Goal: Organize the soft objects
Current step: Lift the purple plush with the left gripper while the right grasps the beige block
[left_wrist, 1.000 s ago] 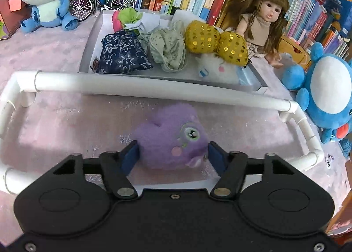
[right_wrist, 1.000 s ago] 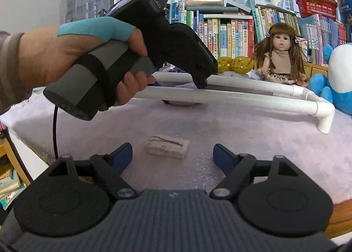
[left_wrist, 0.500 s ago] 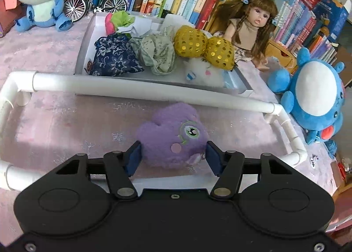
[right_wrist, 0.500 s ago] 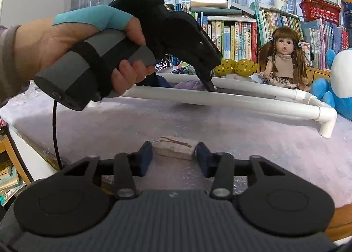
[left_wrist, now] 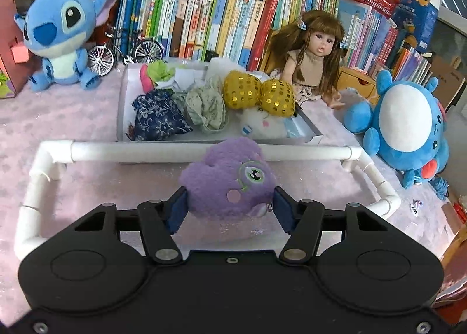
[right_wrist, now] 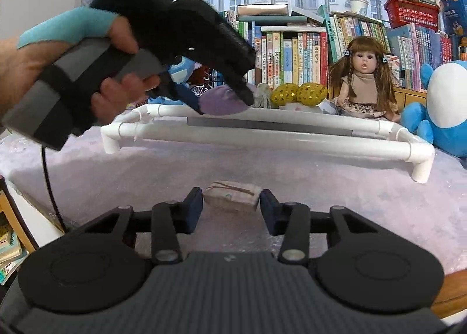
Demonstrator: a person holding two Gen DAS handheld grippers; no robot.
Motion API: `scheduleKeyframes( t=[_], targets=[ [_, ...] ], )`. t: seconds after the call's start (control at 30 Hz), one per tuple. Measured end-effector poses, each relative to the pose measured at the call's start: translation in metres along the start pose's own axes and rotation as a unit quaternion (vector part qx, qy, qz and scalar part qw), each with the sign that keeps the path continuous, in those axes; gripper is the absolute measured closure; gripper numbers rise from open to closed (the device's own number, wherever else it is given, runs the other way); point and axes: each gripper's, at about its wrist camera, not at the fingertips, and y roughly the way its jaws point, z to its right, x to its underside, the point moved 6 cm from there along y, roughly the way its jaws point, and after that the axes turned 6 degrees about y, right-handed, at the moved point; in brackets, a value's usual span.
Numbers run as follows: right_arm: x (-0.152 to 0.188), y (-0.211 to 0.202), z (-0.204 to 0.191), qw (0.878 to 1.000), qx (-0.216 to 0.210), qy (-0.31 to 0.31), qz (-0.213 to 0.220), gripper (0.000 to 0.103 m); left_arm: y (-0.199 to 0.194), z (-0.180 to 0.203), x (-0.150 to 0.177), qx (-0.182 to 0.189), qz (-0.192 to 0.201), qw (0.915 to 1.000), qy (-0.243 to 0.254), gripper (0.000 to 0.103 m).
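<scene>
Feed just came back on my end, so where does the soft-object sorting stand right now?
Done: the navy floral pouch, green cloth bundle and gold sequin pouches lie in the white tray. In hand: left gripper holds the purple plush above the white pipe frame. Left: right gripper brackets the small beige sachet on the table.

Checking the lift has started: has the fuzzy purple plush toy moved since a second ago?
Yes. The fuzzy purple plush toy, clamped in the left gripper, has risen: it now overlaps the white pipe frame's far rail instead of lying below it.
</scene>
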Motion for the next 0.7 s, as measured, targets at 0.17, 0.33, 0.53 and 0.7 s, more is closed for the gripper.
scheduleKeyframes(
  t=[0.17,0.33,0.53,0.7],
  targets=[
    [-0.009,0.000,0.007,1.000,0.011,0.002,0.013,0.055,-0.010,-0.003,0.003,-0.011,0.013,0.9998,0.014,0.044],
    [-0.025,0.000,0.018,0.999,0.022,0.002,0.031,0.055,-0.017,-0.008,0.002,-0.021,0.026,0.9993,0.017,0.044],
    [-0.048,0.004,0.031,0.998,0.037,-0.002,0.053,0.055,-0.025,-0.014,-0.002,-0.035,0.042,0.9982,0.025,0.044],
    [-0.071,0.011,0.040,0.997,0.038,-0.005,0.068,0.055,-0.029,-0.020,-0.008,-0.043,0.050,0.9975,0.025,0.044]
  ],
)
